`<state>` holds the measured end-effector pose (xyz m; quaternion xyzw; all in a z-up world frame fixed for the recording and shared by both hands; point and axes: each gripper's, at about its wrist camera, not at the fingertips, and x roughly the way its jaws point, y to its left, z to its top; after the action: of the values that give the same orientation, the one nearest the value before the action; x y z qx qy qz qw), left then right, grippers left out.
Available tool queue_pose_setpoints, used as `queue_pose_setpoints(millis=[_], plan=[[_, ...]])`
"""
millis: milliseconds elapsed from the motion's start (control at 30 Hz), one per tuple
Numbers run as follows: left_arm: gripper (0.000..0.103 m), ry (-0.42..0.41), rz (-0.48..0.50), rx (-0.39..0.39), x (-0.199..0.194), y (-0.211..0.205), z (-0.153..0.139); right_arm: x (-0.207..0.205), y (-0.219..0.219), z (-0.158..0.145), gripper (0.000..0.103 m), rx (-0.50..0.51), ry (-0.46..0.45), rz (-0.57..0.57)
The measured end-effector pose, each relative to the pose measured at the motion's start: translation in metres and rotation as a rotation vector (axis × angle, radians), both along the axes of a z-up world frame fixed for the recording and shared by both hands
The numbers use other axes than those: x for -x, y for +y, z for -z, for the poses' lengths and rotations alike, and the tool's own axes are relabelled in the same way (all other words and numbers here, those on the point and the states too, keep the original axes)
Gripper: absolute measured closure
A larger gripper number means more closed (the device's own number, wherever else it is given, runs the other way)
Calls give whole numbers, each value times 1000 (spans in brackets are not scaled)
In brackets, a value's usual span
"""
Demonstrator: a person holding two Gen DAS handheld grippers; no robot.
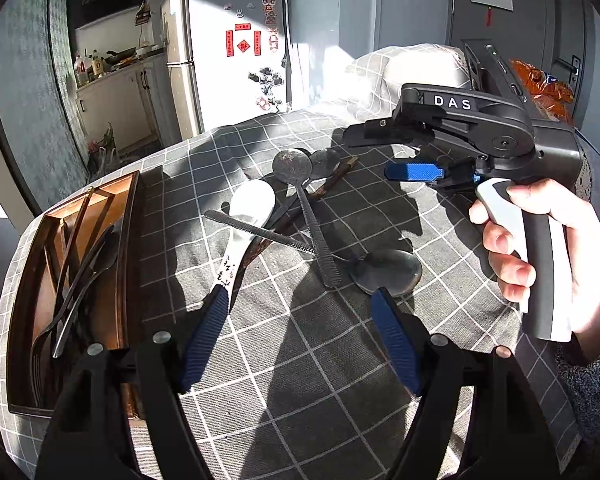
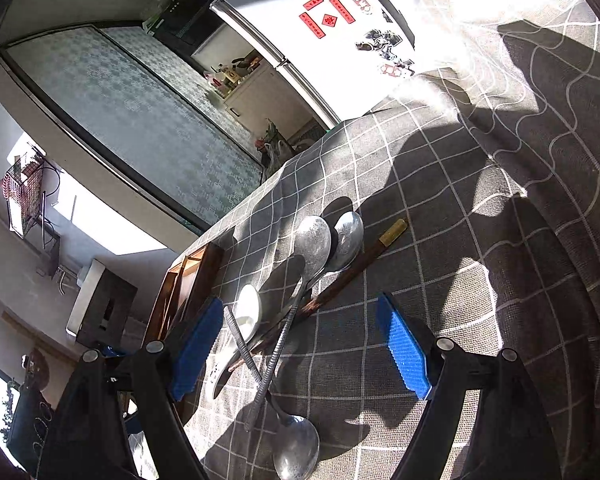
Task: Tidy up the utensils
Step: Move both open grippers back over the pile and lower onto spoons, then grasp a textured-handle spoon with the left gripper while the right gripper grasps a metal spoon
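On the grey checked tablecloth lies a heap of utensils: a white ceramic spoon, two metal spoons bowl to bowl, a third metal spoon, and dark wooden chopsticks. A wooden divided tray at the left holds dark utensils. My left gripper hangs open over the cloth, just short of the heap. A hand holds my right gripper open above the heap's right side. Nothing is between either pair of pads.
A fridge and kitchen counter stand beyond the table's far edge. A cloth-covered lump and an orange bag sit at the back right. The table's left edge runs right beside the tray.
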<state>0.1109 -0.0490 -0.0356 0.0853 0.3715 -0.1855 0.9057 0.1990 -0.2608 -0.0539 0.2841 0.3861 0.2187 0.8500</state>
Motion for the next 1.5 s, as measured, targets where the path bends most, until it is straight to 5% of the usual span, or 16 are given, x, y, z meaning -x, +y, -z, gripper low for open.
queue_pose_setpoints(millis=[300, 500, 567, 600, 933, 1100, 1333, 1400, 1500], plan=[[30, 78, 28, 16, -30, -22, 22, 1, -7, 1, 23, -20, 5, 1], [63, 117, 1, 20, -46, -16, 29, 2, -2, 3, 23, -53, 20, -33], [87, 113, -3, 5, -48, -14, 29, 1, -1, 4, 23, -81, 28, -49], [89, 113, 2, 0, -48, -14, 29, 0, 0, 6, 23, -104, 36, -59], [90, 147, 7, 79, -35, -1, 22, -37, 13, 1, 26, -130, 75, -60], [90, 160, 6, 75, -32, 4, 27, -62, 23, 4, 54, -43, 86, -68], [90, 166, 35, 75, -31, 6, 27, -70, 41, 13, 58, 99, 74, -106], [90, 166, 35, 78, -31, 6, 27, -68, 45, 15, 87, 148, 60, -110], [92, 150, 25, 70, -31, 7, 25, -65, 41, 13, 99, 140, 51, -111]])
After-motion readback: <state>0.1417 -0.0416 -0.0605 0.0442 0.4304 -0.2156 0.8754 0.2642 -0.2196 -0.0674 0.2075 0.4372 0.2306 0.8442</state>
